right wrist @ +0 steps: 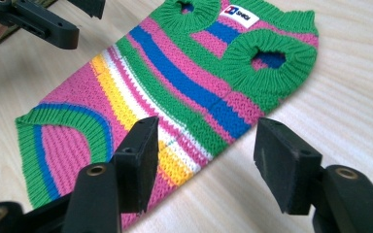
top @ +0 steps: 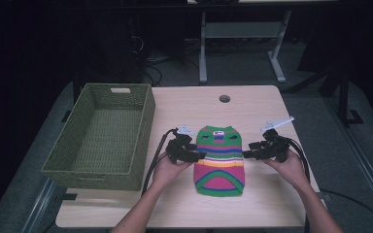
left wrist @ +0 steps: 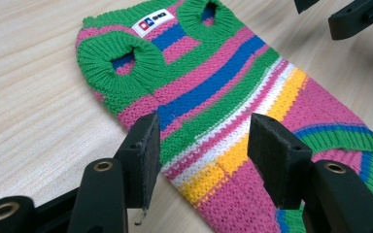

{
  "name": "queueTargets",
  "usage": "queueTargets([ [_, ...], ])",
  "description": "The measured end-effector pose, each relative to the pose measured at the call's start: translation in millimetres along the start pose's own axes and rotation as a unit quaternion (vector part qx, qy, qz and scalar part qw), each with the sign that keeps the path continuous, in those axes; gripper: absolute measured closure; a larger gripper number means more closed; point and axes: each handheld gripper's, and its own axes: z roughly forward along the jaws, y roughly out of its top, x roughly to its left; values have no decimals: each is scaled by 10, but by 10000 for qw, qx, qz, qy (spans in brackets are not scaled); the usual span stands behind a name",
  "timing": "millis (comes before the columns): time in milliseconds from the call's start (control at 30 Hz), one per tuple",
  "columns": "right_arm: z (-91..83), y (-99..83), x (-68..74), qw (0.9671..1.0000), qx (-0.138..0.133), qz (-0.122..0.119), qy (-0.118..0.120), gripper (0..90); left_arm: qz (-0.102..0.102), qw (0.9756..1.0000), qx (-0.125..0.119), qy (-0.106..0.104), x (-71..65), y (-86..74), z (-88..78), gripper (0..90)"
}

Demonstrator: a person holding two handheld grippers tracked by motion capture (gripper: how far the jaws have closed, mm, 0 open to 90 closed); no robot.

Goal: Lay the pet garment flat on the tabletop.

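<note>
A small knitted sweater [top: 219,160] in green, pink, blue, yellow and white stripes lies flat on the wooden table [top: 257,204], its label end toward the far side. My left gripper [top: 201,156] sits at its left edge, jaws open. My right gripper [top: 246,154] is at its right edge, also open. In the left gripper view the sweater [left wrist: 213,82] spreads out beyond my left gripper [left wrist: 204,136], whose pads stand apart and grip nothing. The right gripper view shows the sweater [right wrist: 184,82] past my right gripper [right wrist: 206,141], equally wide and empty.
A green woven basket [top: 85,177] stands empty on the table's left side, its near corner over the edge. A cable hole [top: 224,98] sits near the far edge. Desk legs and cables lie on the dark floor behind.
</note>
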Motion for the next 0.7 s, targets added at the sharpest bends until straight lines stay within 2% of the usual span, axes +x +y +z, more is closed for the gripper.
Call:
queueTargets([
  [67,-15,-18,-7,10000,44,45,38,380,-29,10000,-69,-33,-17,-8,-21,444],
  [267,-79,-112,-2,9999,-15,31,108,366,109,9998,-146,-116,-49,-60,-108,417],
  [333,-98,-157,-15,9999,-42,33,112,361,48,9996,-217,-152,-66,-74,-132,409],
  [500,-151,-229,-24,9998,-95,75,138,352,147,9997,-138,-170,-106,-99,-194,388],
  [700,-183,-303,8,9998,-101,12,177,344,141,9994,-232,-212,-158,-170,-258,376],
])
